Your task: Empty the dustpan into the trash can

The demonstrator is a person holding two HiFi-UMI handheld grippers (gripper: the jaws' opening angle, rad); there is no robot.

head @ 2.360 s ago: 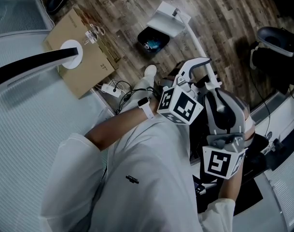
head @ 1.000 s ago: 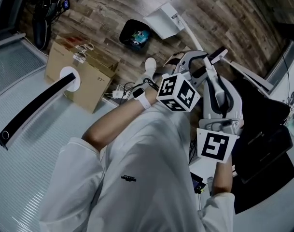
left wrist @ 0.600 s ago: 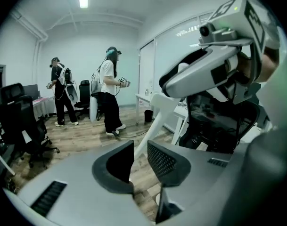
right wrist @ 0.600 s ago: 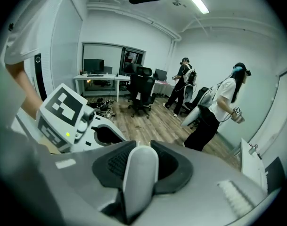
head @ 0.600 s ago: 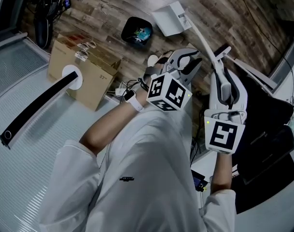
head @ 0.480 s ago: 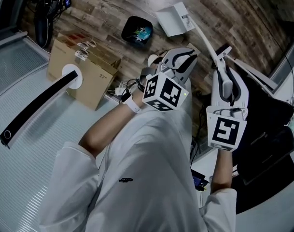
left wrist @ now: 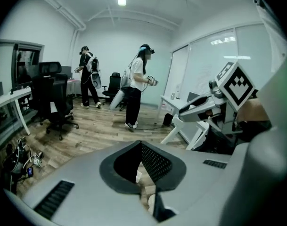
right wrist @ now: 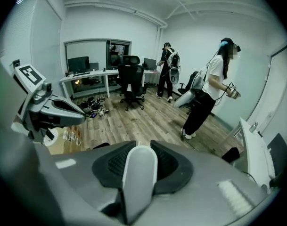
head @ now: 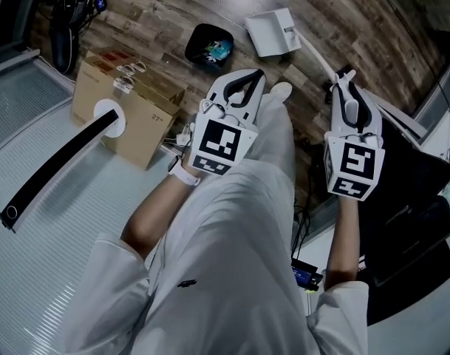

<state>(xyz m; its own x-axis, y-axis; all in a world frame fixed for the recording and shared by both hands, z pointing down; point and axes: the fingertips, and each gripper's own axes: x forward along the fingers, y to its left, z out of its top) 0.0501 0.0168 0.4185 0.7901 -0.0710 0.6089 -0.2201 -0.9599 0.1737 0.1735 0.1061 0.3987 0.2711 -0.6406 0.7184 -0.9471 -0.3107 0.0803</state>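
In the head view a white dustpan (head: 273, 34) hovers over the wooden floor, its long white handle (head: 313, 56) running back to my right gripper (head: 345, 78). That gripper is shut on the handle, whose rounded end (right wrist: 138, 173) fills the space between the jaws in the right gripper view. A black trash can (head: 210, 46) with bits of rubbish inside stands left of the pan. My left gripper (head: 248, 78) hangs apart from the handle, above the person's leg. Its jaws are shut with nothing between them (left wrist: 140, 144).
A cardboard box (head: 128, 113) with a white disc on it and a cable tangle (head: 184, 135) lie at the left. A black office chair (head: 409, 191) is at the right. Two other people (left wrist: 136, 86) stand across the room, near desks and chairs.
My left gripper let go of the dustpan handle, shut, and swung left. My right gripper sank and rolled, still holding the handle. The pan now sits further right of the trash can.
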